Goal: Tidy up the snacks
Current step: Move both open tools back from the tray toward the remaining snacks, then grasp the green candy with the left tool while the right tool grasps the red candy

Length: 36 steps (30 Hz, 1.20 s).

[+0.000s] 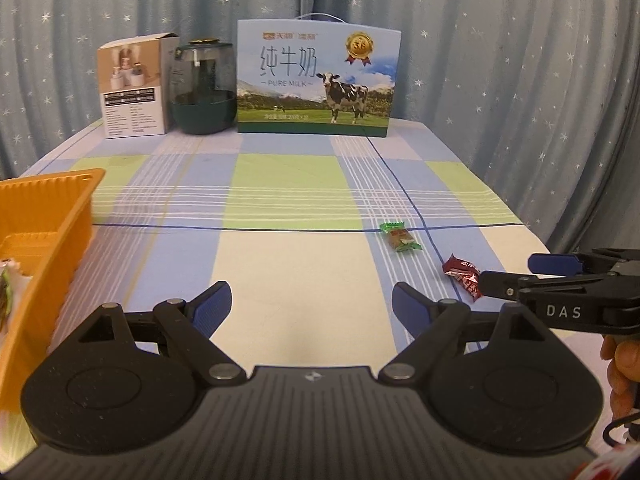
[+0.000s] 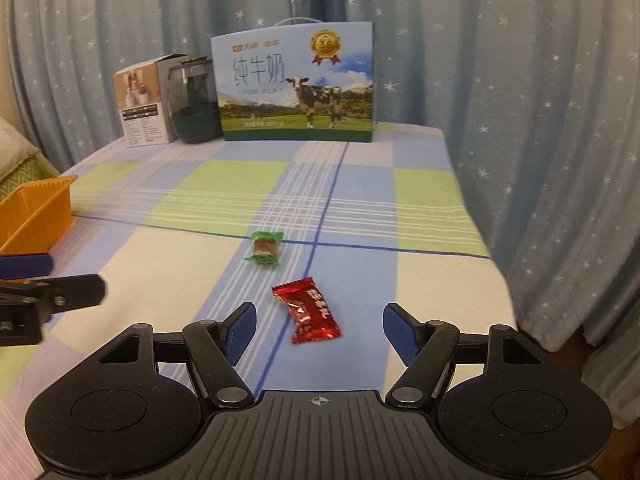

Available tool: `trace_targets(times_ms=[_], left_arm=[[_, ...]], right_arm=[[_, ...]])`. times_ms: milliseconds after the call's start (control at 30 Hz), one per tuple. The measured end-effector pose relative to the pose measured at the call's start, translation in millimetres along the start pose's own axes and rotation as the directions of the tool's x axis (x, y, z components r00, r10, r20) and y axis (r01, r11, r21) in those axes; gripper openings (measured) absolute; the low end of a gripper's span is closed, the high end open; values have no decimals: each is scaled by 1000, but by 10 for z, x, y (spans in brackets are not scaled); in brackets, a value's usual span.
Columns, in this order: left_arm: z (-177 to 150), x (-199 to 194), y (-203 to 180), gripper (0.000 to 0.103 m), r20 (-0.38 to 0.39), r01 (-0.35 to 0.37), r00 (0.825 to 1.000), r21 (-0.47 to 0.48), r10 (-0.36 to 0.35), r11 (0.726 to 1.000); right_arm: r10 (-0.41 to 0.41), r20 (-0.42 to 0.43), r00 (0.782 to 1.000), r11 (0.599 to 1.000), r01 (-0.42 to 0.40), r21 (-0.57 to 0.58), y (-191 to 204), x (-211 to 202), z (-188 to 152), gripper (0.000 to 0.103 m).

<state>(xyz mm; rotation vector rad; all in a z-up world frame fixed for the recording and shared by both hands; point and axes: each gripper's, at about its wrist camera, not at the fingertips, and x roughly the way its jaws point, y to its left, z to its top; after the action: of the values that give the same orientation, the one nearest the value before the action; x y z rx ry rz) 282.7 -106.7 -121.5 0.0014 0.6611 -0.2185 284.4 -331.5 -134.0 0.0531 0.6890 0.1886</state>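
Snack sorting partly done: two sweets left on the table.

The orange tray [image 1: 52, 216] at the left edge holds something already; the red candy [image 2: 310, 311] lies before the empty, released right gripper [image 2: 320, 330], the green candy [image 2: 264, 248] beyond; the left gripper [image 1: 312, 304] is likewise released.

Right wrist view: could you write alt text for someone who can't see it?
An open right gripper hovers over a red foil-wrapped candy lying on a blue-and-green checked tablecloth, with a green-wrapped candy just beyond. An orange plastic tray sits at the left, and a pure-milk carton with a cow picture stands at the back.
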Motion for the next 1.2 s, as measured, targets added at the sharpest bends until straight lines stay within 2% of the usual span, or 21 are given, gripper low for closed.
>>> trace_targets(times_ms=[33, 133, 433, 500, 567, 633, 767, 933, 1000, 1200], left_arm=[[6, 42, -17, 86, -4, 2, 1000, 4, -2, 1000], [17, 134, -45, 86, -10, 8, 1000, 7, -8, 1000], [77, 300, -90, 86, -19, 34, 999, 15, -33, 999], [79, 322, -93, 86, -21, 34, 999, 16, -34, 999], [77, 337, -90, 86, -23, 36, 999, 17, -36, 999], [77, 351, -89, 86, -25, 37, 999, 15, -36, 999], [96, 387, -103, 86, -27, 42, 999, 10, -42, 999], [167, 507, -212, 84, -29, 80, 996, 20, -79, 997], [210, 599, -265, 77, -36, 90, 995, 10, -90, 996], [334, 881, -445, 65, -48, 129, 990, -14, -129, 992]], right_arm=[[7, -4, 1000, 1000, -7, -3, -2, 33, 7, 70], [16, -13, 1000, 1000, -16, -22, -11, 135, 19, 58], [50, -17, 999, 998, -50, -25, -140, 360, 29, 48], [58, -24, 998, 998, -59, -30, -148, 402, 16, 41], [60, -22, 998, 997, -61, -37, -143, 414, 1, 30], [54, -22, 998, 997, -55, -46, -129, 416, -1, 26], [41, -27, 999, 998, -42, -44, -102, 412, 5, 25], [-11, 21, 1000, 1000, 11, 29, -172, 291, 116, 25], [-26, 26, 999, 998, 24, 55, -219, 266, 140, 25], [-69, 18, 997, 993, 67, 97, -345, 275, 145, 25]])
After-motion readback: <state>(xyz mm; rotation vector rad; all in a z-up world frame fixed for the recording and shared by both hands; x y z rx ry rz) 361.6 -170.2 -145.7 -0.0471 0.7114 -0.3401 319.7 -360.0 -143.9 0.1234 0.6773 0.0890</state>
